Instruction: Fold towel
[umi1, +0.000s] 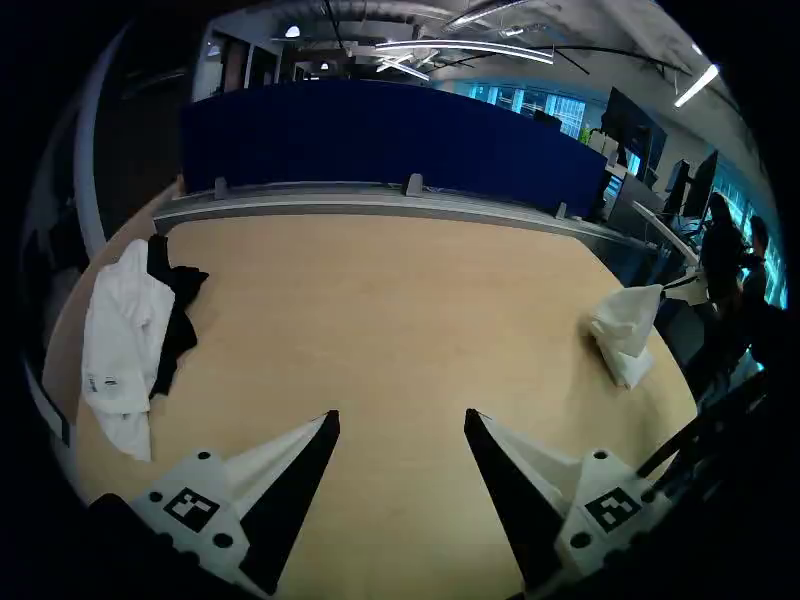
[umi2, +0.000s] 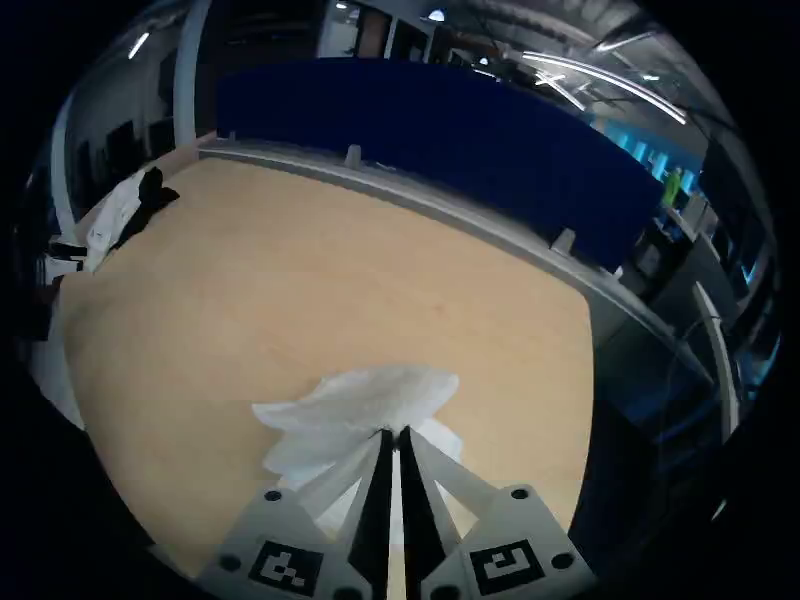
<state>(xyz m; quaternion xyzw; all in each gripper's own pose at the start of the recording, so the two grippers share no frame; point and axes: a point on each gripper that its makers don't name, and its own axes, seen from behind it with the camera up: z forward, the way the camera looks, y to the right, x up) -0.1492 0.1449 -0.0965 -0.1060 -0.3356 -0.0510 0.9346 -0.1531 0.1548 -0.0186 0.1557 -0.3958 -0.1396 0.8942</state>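
Note:
A crumpled white towel (umi1: 625, 330) lies bunched near the right edge of the light wooden table (umi1: 400, 290) in the left gripper view. My left gripper (umi1: 400, 418) hovers open over bare tabletop, well to the left of that towel, with nothing between its fingers. In the right gripper view the same towel (umi2: 360, 405) is gathered in a heap right at the fingertips. My right gripper (umi2: 397, 432) is shut, pinching a fold of the cloth near the table's (umi2: 300, 290) front edge.
A pile of white and black garments (umi1: 125, 340) lies at the table's left end, also seen far off as the garment pile (umi2: 125, 215). A blue partition (umi1: 390, 135) with a grey rail runs along the back. Persons (umi1: 725, 260) stand beyond the right edge.

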